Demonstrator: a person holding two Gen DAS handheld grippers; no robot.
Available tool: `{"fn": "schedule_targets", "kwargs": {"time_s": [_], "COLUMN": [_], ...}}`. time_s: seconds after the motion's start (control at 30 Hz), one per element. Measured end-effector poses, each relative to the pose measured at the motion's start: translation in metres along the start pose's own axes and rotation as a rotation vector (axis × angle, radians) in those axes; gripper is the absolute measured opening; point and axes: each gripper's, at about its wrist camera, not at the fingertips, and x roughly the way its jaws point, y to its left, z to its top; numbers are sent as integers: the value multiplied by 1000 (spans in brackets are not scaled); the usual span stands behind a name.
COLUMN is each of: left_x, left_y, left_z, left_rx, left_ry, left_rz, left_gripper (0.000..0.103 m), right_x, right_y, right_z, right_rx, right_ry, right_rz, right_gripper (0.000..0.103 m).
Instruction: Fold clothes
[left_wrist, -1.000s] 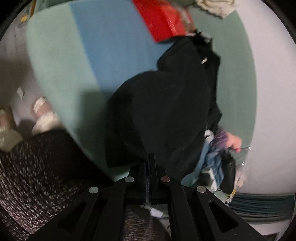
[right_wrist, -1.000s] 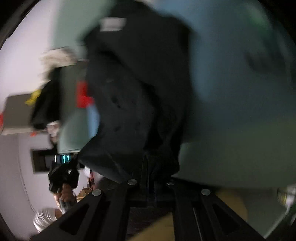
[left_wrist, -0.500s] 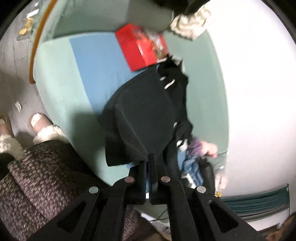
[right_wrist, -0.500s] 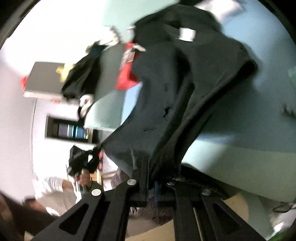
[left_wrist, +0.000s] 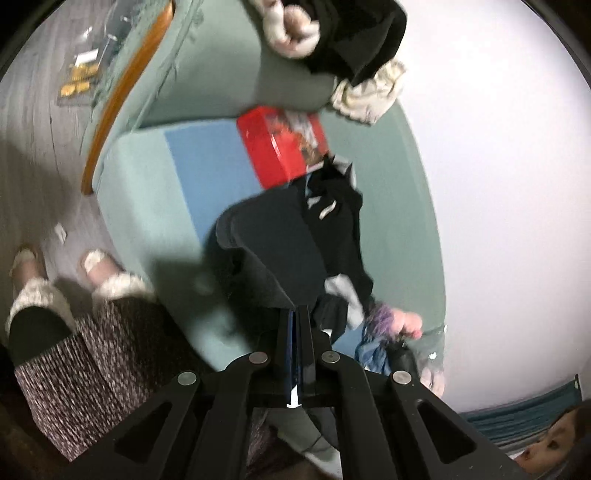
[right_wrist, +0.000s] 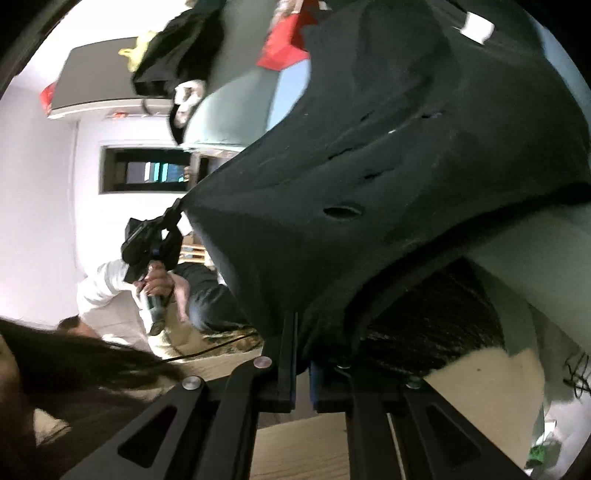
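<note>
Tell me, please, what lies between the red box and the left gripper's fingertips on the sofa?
In the left wrist view, the black garment fills that stretch, running from the red box down to the left gripper, which is shut on its edge.

The black garment (right_wrist: 388, 177) fills most of the right wrist view, hiding much of the teal sofa (right_wrist: 532, 254) behind it. In the left wrist view, small yellow items on the floor (left_wrist: 79, 79) are too blurred to identify, and a face is cut off at the lower right corner.
</note>
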Motion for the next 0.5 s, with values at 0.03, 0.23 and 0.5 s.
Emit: {"fn": "schedule_targets", "kwargs": {"time_s": [0.03,0.23,0.5], "left_x": [-2,26,143], "left_y": [-2,-7,-15], "left_z": [5,43,55], "left_rx": [4,0,21], "left_ry": [-14,-26,206], "left_rz": [-1,11,96], "left_gripper": [1,1,2], "right_x": [-2,-6,-17], "right_y": [1,5,-5], "right_z": [6,50,136], "right_rx": [-7,-50,-27], "right_ry": [-8,-35,-95], "right_rz": [14,13,-38], "right_gripper": [7,9,9]}}
